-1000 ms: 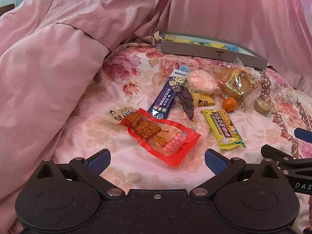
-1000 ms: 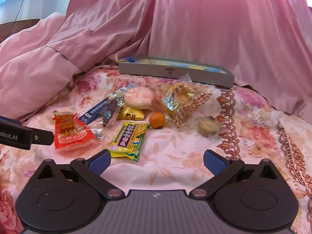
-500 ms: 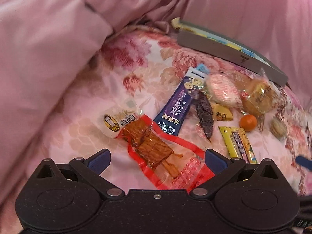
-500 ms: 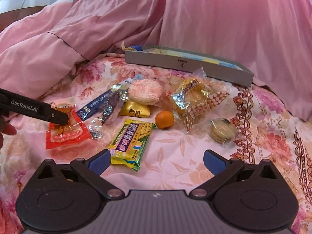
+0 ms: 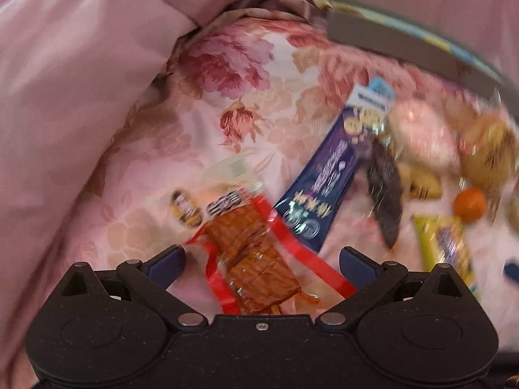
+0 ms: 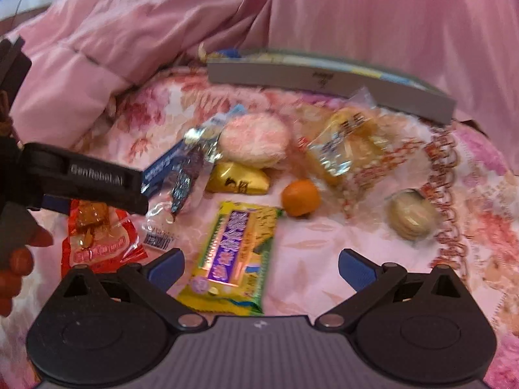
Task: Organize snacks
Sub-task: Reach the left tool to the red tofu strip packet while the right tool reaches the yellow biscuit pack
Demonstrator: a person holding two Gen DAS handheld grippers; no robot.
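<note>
The snacks lay spread on the floral bedsheet (image 6: 324,236), with the orange (image 6: 300,197) near the middle. Behind the orange sat the round rice cracker (image 6: 254,144), and further back the flat box (image 6: 324,79). To its left lay the small candy (image 6: 238,180), beyond it the long stick pack (image 5: 334,171). The wafer bar (image 6: 232,259) lay in front and left of it, the jerky packet (image 5: 253,253) furthest left. To the right sat the wrapped cake (image 6: 350,144) and biscuit stack (image 6: 410,217).
</note>
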